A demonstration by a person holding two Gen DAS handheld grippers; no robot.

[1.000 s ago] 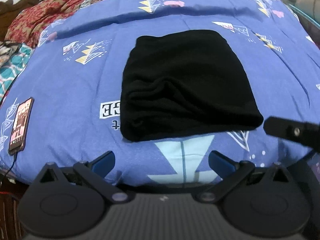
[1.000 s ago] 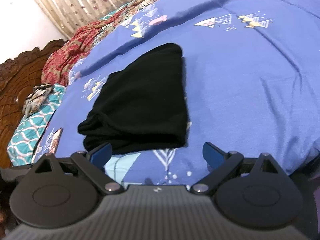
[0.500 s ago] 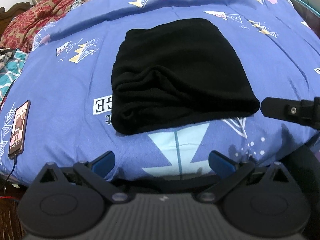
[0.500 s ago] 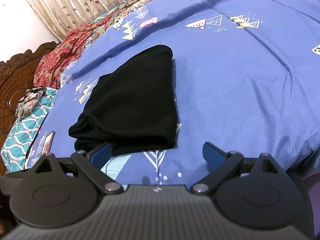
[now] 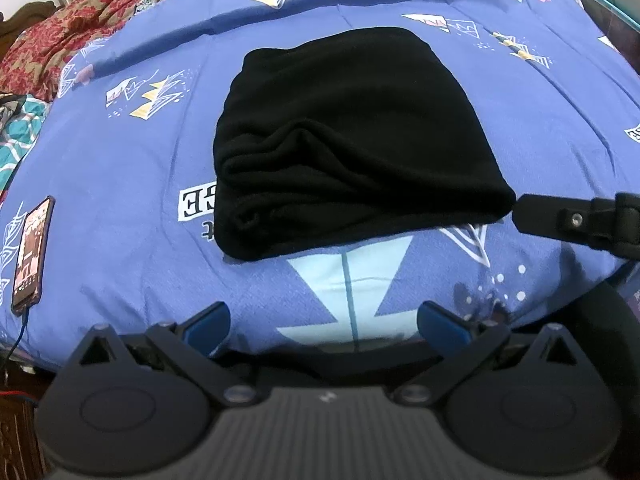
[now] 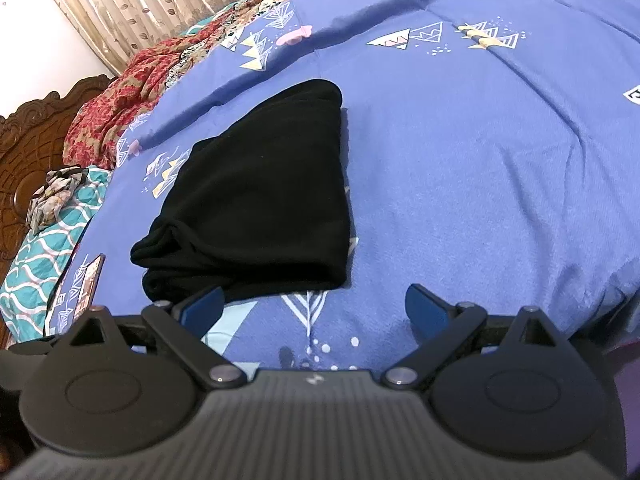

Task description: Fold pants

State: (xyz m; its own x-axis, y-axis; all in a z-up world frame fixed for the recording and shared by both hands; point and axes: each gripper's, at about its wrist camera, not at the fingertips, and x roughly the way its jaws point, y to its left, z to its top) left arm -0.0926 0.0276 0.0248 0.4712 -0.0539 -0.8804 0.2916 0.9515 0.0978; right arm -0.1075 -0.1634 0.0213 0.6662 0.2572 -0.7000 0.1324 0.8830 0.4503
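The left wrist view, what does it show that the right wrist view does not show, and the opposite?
Only the left wrist view shows the right gripper from the side, close beside the pants' near right corner, and the phone's cable. Only the right wrist view shows the curtain and the carved wooden headboard. Both show the folded black pants on the blue bedsheet, the phone, and open gripper fingers holding nothing.

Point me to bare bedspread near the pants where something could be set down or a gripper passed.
Widest free patch: right of the folded black pants, open blue bedspread out to the bed edge. A second patch lies between the pants and the phone. A narrow strip runs between the pants' near edge and both grippers. Crowded: the head end, with the red patterned blanket and teal cloth.
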